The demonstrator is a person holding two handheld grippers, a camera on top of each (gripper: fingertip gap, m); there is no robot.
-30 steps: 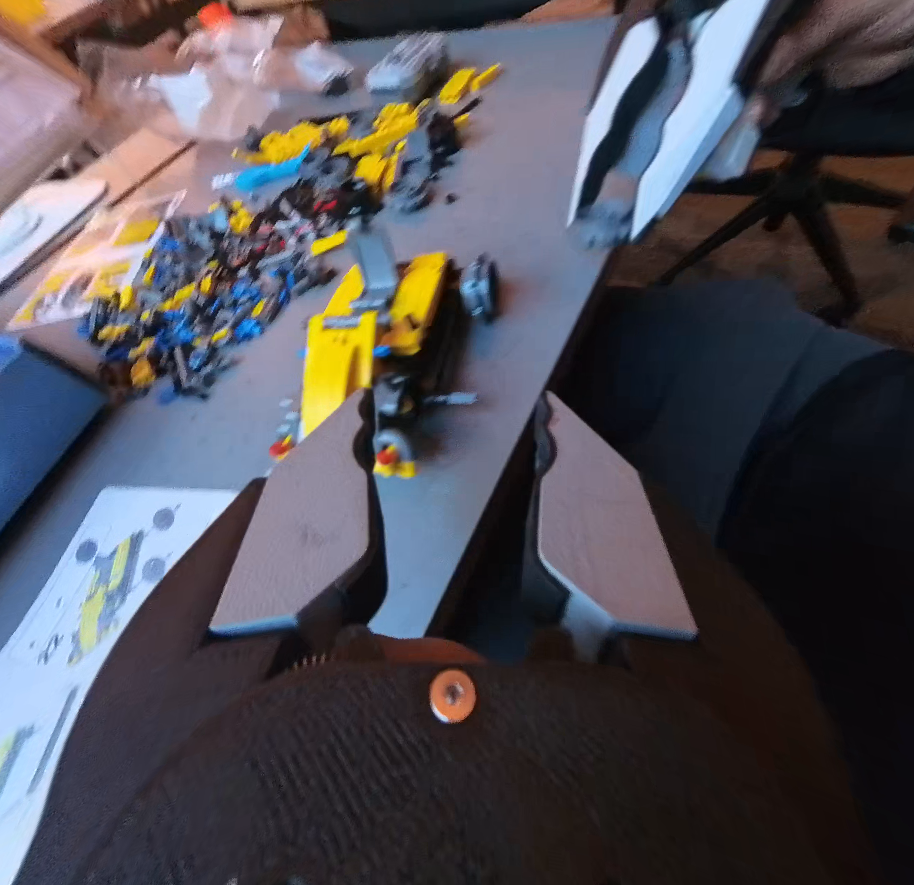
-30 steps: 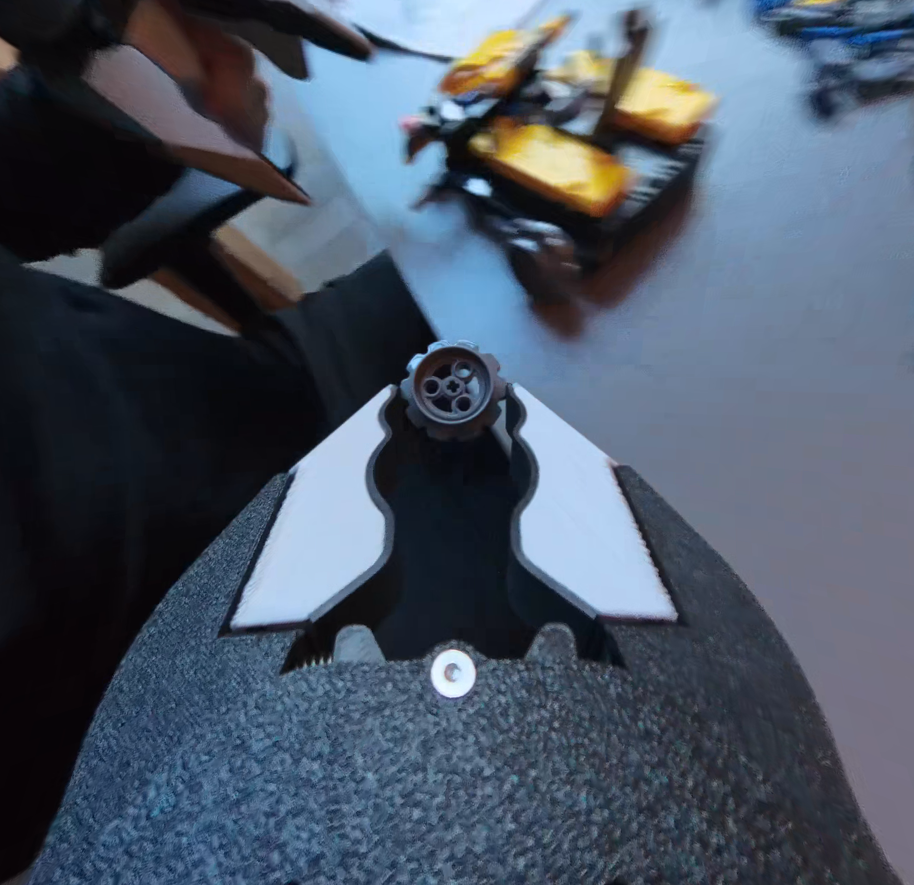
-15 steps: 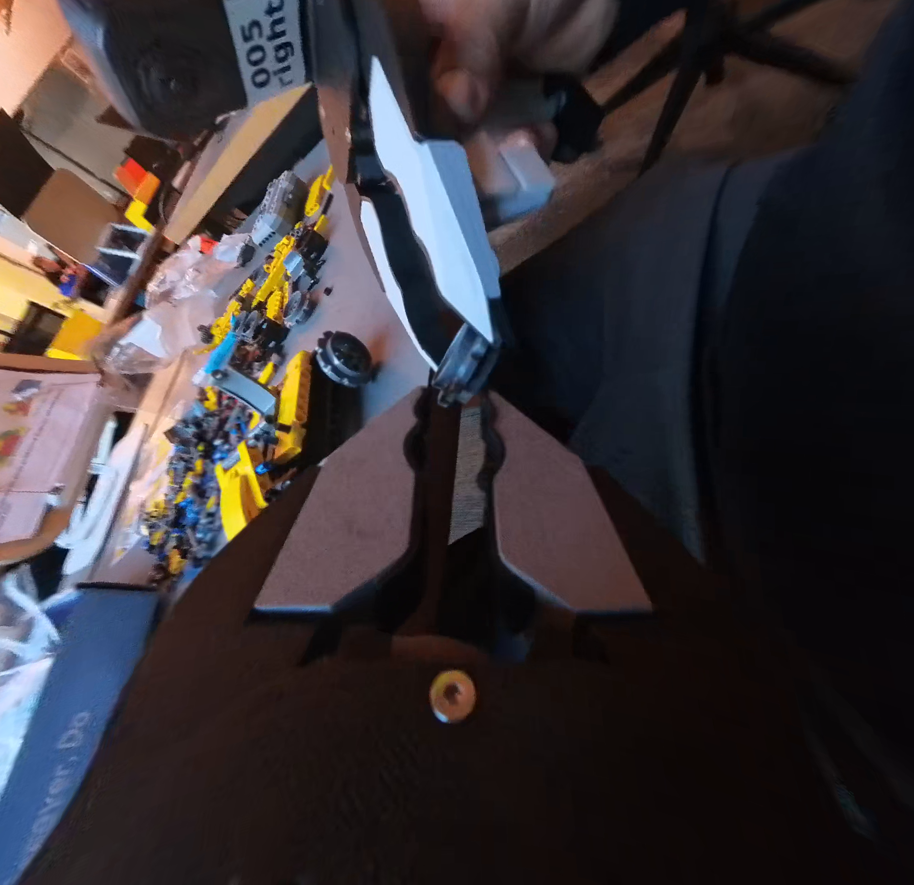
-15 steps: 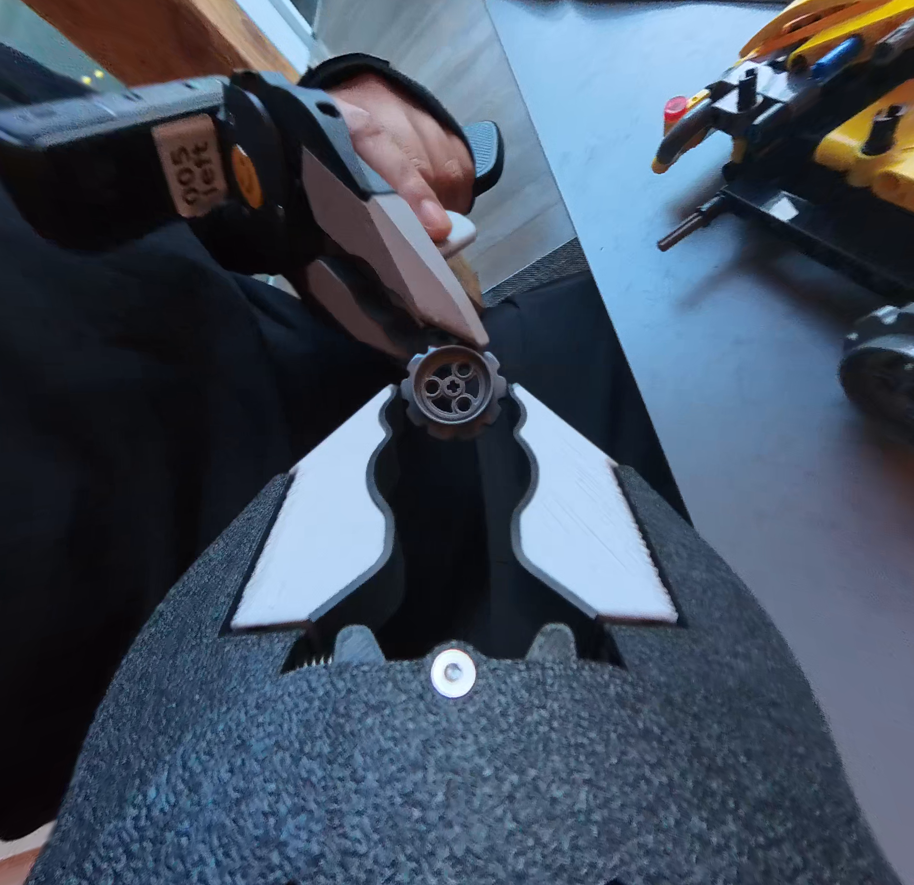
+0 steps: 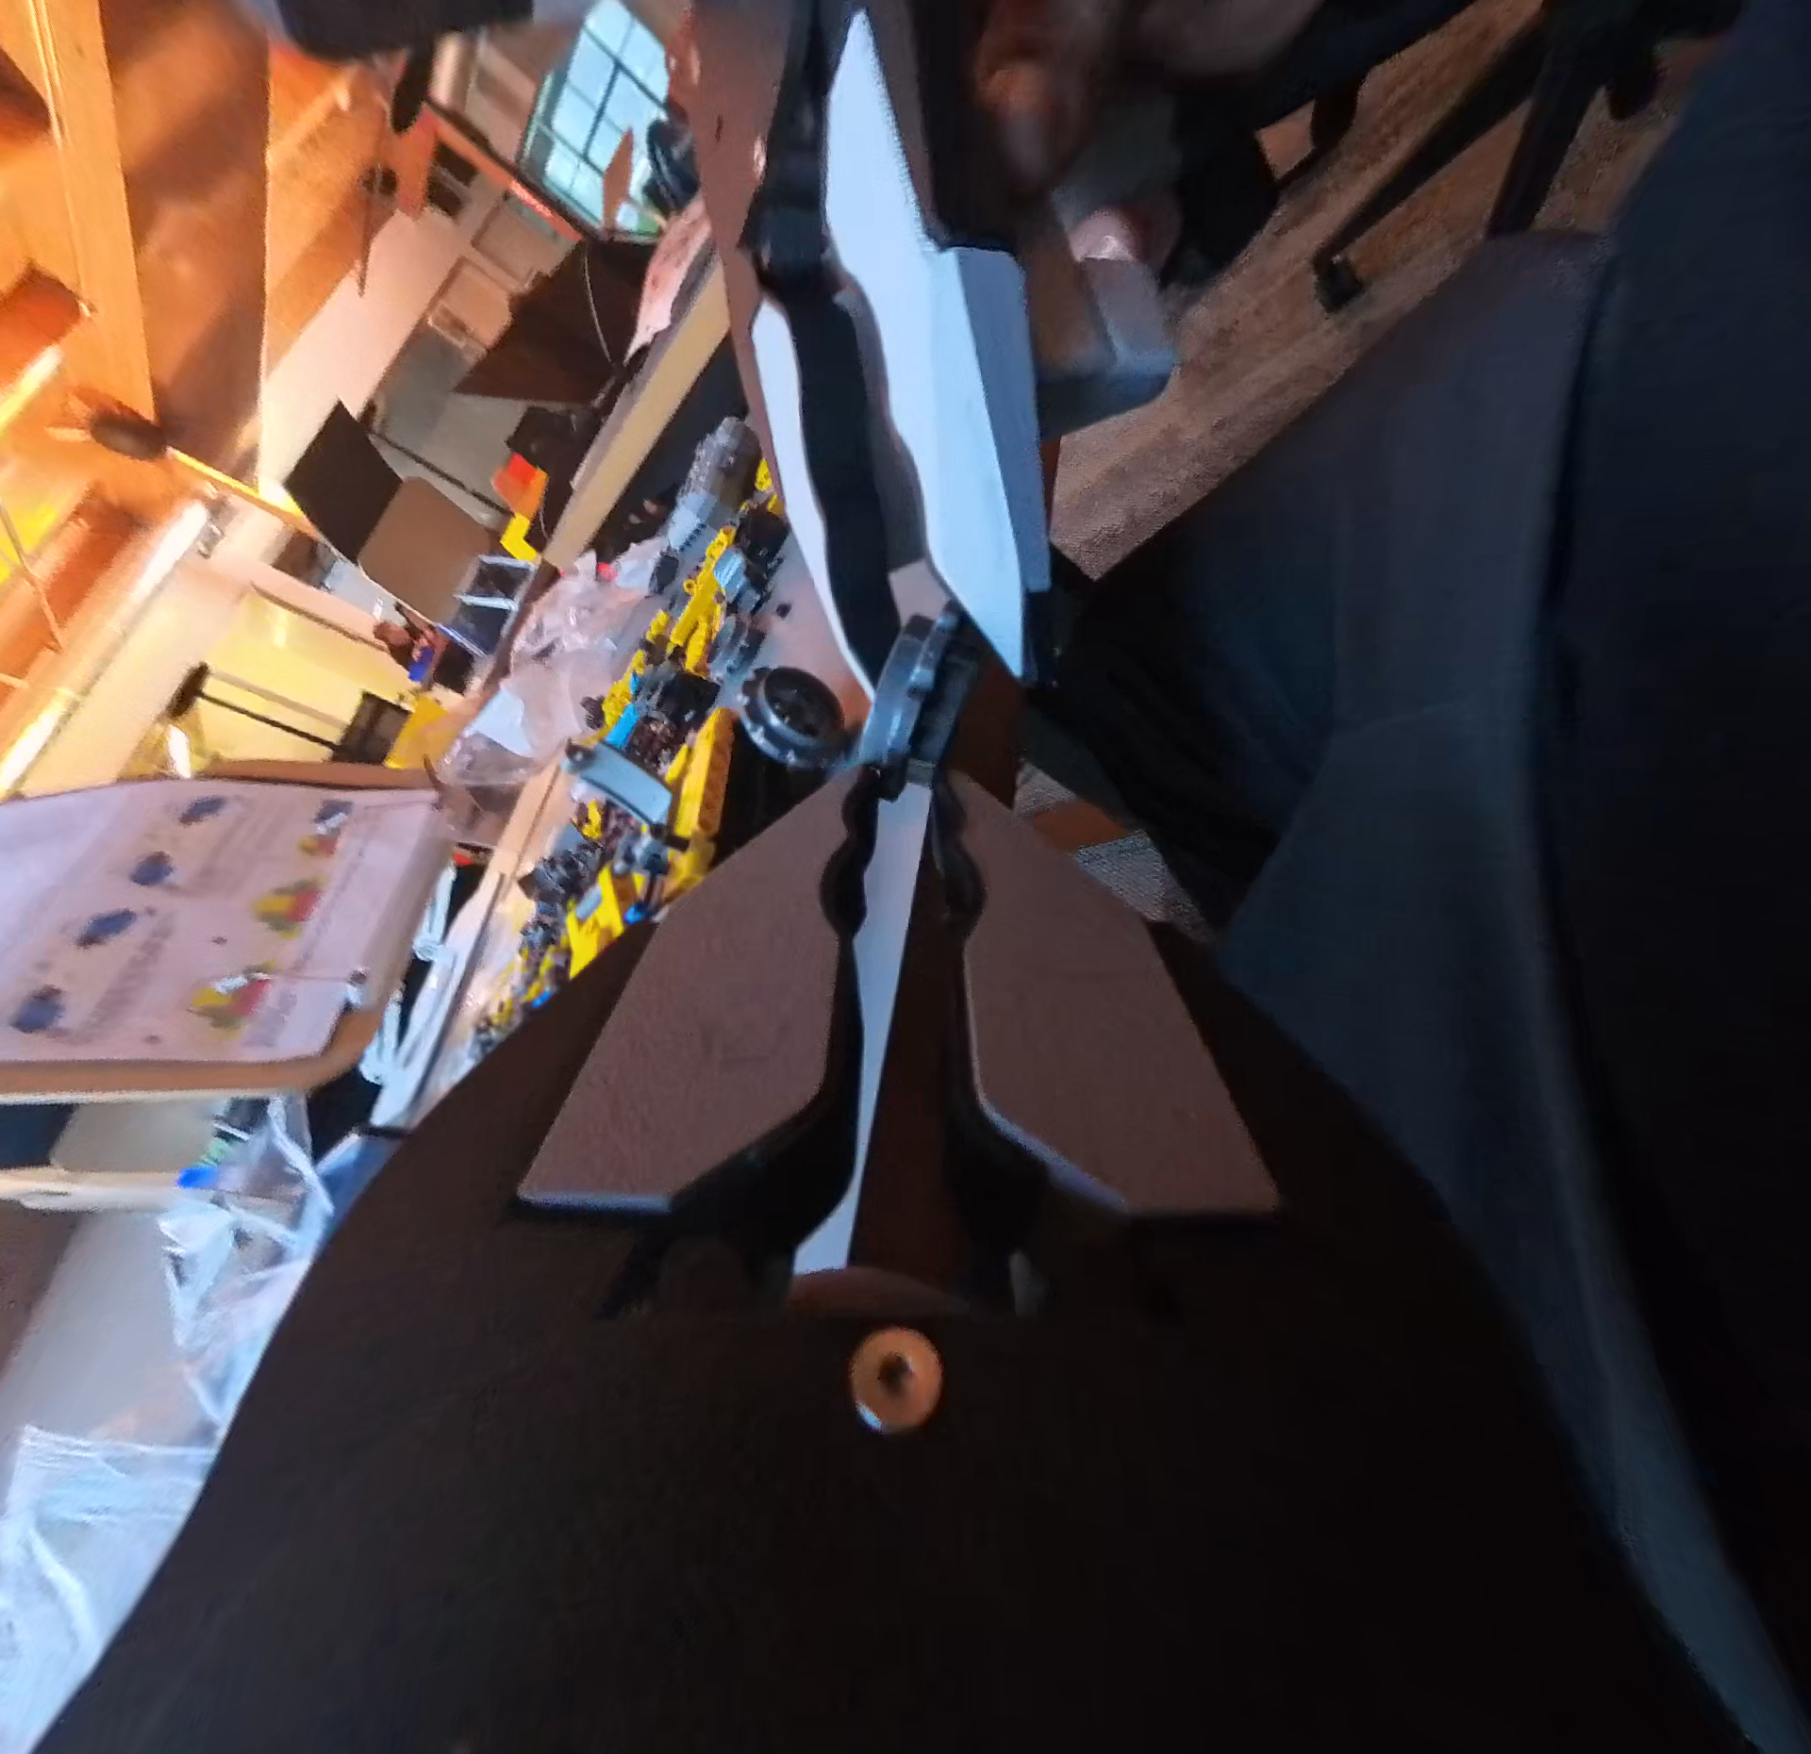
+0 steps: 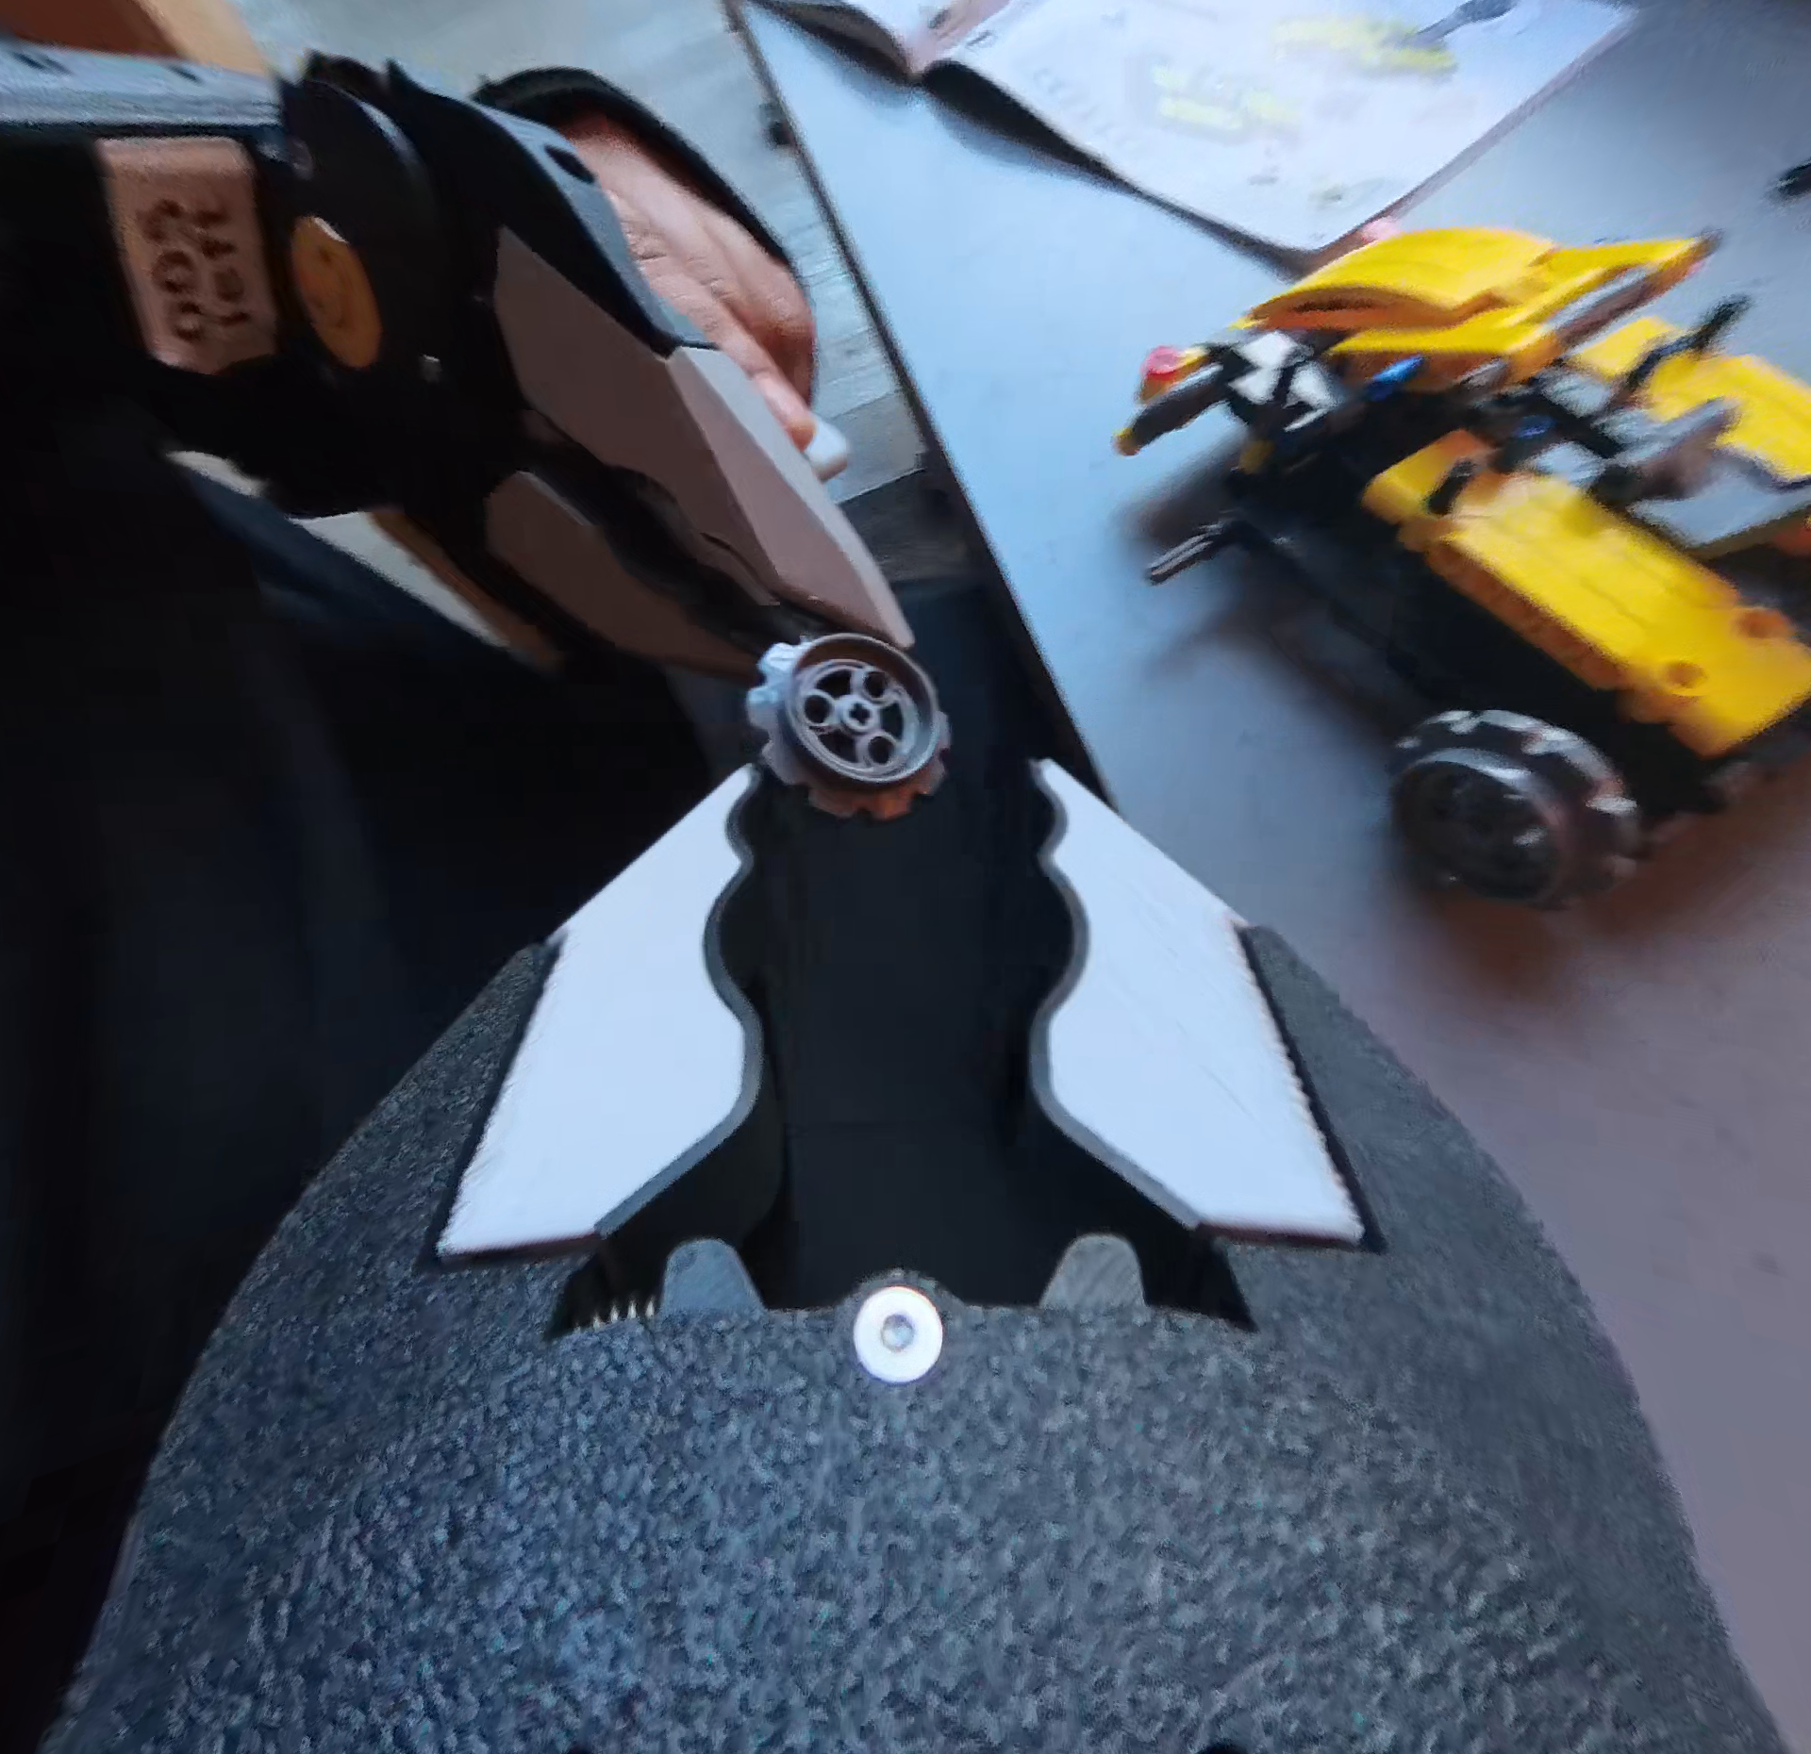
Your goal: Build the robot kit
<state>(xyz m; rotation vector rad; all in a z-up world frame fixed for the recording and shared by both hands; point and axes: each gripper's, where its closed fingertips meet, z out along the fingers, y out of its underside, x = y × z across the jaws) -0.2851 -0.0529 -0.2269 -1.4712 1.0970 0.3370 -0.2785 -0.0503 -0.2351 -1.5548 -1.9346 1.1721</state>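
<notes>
A small grey toy wheel (image 6: 848,717) with a notched rim hangs in the air off the table's edge, over a person's dark-clothed lap. My left gripper (image 5: 906,786) is shut on the wheel (image 5: 911,698), pinching it at its brown fingertips; it also shows in the right wrist view (image 6: 833,654). My right gripper (image 6: 897,776) is open, its white fingers spread just below the wheel and apart from it. In the left wrist view its white fingers (image 5: 931,433) stand on either side of the wheel.
A yellow and black toy vehicle (image 6: 1519,531) with one black tyre (image 6: 1509,815) stands on the dark table (image 6: 1274,972). An open instruction booklet (image 6: 1225,61) lies behind it. Loose yellow, blue and black pieces (image 5: 686,629) and clear plastic bags (image 5: 245,1266) cover the table farther off. My left and right fingertips are right by each other.
My right gripper held the wheel and has opened off it. My left gripper came in, shut on the wheel and holds it now.
</notes>
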